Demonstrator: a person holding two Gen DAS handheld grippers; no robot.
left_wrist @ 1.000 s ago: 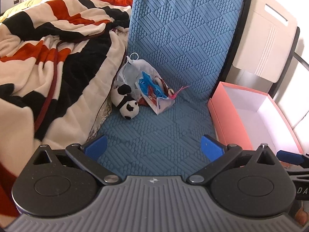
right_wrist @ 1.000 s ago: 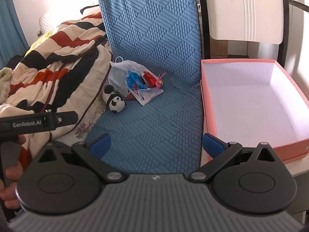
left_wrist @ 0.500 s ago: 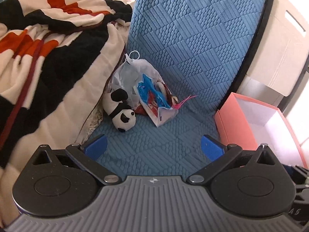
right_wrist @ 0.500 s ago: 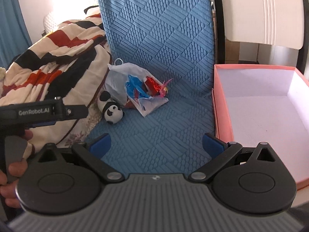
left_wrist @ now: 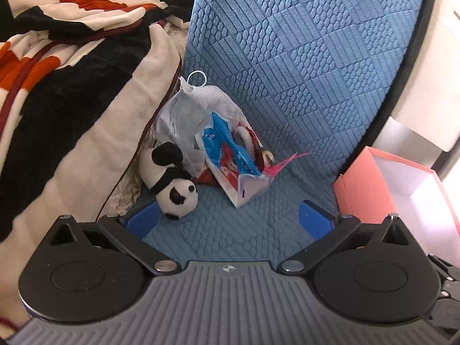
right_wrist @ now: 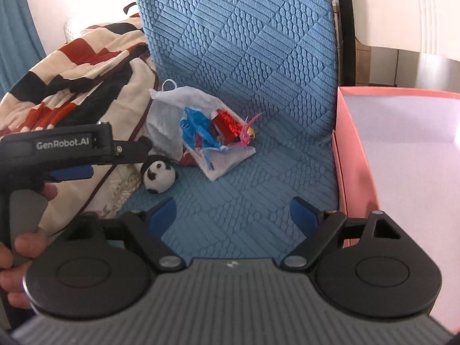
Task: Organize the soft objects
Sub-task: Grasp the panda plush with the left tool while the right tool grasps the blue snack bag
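While hovering low over the blue quilted cushion (left_wrist: 287, 86), left gripper (left_wrist: 230, 215) spread wide, nothing between its two blue fingertips (left_wrist: 142, 219). Same state on the right gripper (right_wrist: 233, 215): jaws apart, empty, above bare cushion.

Count of soft things in view:
- One panda plush (left_wrist: 172, 184), lying on the cushion seat against the edge of the blanket, head toward the cameras. Just beyond the left-hand fingertip of the left gripper; touching or not, cannot tell.
- One white plastic bag (left_wrist: 198, 120), slumped just beside the panda, at the fold where seat meets backrest. Mouth open. Inside: one blue wrapper (left_wrist: 221, 141), one red shiny item (right_wrist: 227, 125), one pink feathery tuft (left_wrist: 283, 165) poking out on the box side. Further contents too jumbled to count.
- One striped blanket (left_wrist: 72, 72), cream, black and orange-red, heaped at the left of the cushion.

Containers: one pink box (right_wrist: 356, 172), lidless, white inside, standing against the right edge of the cushion, well apart from panda and bag.

From the right wrist view: left gripper body visible at the left edge, marked GenRobot.AI, one hand (right_wrist: 17, 253) wrapped round its handle, its tip near the panda.

One white panel (right_wrist: 402, 8) behind the box, upright.
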